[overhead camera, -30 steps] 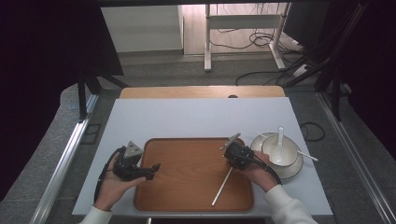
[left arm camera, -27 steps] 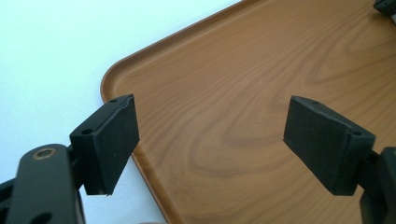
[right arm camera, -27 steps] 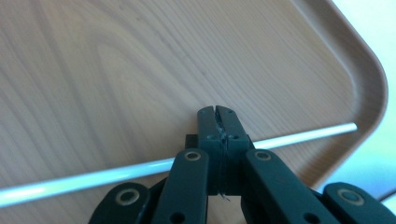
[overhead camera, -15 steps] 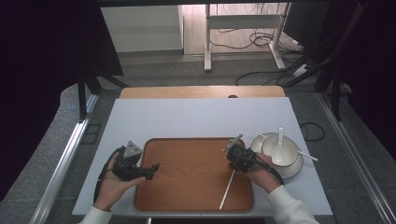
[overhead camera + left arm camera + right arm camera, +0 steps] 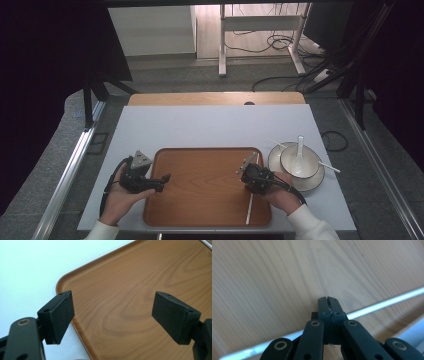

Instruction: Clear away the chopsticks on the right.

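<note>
The right hand-held gripper (image 5: 249, 170) has its two black jaws pressed together, and a thin white stick (image 5: 250, 202) runs under them along the right side of the one rectangular brown wooden tray (image 5: 200, 200). In the right gripper view the jaws meet tip to tip while the stick (image 5: 384, 302) crosses behind them over the wood grain; whether they pinch it I cannot tell. The left hand-held gripper (image 5: 161, 181) hangs over the tray's left edge with its jaws spread wide and nothing between them. To the right of the tray stand one white round plate (image 5: 312, 182) and one white bowl (image 5: 290, 160) on it, with one white spoon (image 5: 299, 150) in the bowl and a second thin white stick (image 5: 329, 167) lying across the plate's rim. Everything rests on one white table (image 5: 210, 127).
</note>
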Demonstrator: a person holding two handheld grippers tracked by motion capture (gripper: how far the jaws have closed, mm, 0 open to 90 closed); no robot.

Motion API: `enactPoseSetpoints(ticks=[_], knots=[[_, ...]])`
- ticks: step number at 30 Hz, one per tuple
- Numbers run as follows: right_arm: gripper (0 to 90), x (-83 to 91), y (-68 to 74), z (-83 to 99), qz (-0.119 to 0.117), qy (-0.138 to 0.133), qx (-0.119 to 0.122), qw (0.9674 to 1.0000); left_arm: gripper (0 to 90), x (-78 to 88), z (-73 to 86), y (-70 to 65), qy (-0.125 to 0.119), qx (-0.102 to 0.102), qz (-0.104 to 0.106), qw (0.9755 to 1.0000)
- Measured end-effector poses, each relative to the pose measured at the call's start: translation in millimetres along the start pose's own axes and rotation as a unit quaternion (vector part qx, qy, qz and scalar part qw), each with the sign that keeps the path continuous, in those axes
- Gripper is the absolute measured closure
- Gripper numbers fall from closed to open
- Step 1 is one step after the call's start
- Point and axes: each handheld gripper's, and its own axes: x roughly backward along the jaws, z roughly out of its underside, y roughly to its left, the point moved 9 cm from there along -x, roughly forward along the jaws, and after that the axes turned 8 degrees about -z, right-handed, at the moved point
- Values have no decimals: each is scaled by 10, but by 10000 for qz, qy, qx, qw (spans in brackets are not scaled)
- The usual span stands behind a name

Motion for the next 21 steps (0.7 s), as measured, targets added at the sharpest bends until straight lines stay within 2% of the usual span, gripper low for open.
enactPoseSetpoints(ticks=[7, 9, 13, 16, 20, 21], knots=[[898, 53, -145, 138, 119, 21, -244, 9996, 177, 1, 4, 9, 7, -4, -14, 10000], [899, 74, -173, 162, 52, -66, -338, 9994, 177, -1, 2, 7, 5, -6, -10, 10000], [898, 112, -197, 169, 116, -94, -343, 9993, 177, -6, 6, 3, 14, -12, -12, 10000], [898, 111, -187, 161, 77, -146, -311, 9994, 177, 0, 1, -1, 4, -12, -9, 10000], [897, 202, -179, 96, 0, -434, -257, 9987, 177, 4, 2, 8, -3, -3, -21, 10000], [897, 243, -182, 72, -17, -578, -230, 9981, 178, 5, 2, 10, -1, -2, -22, 10000]])
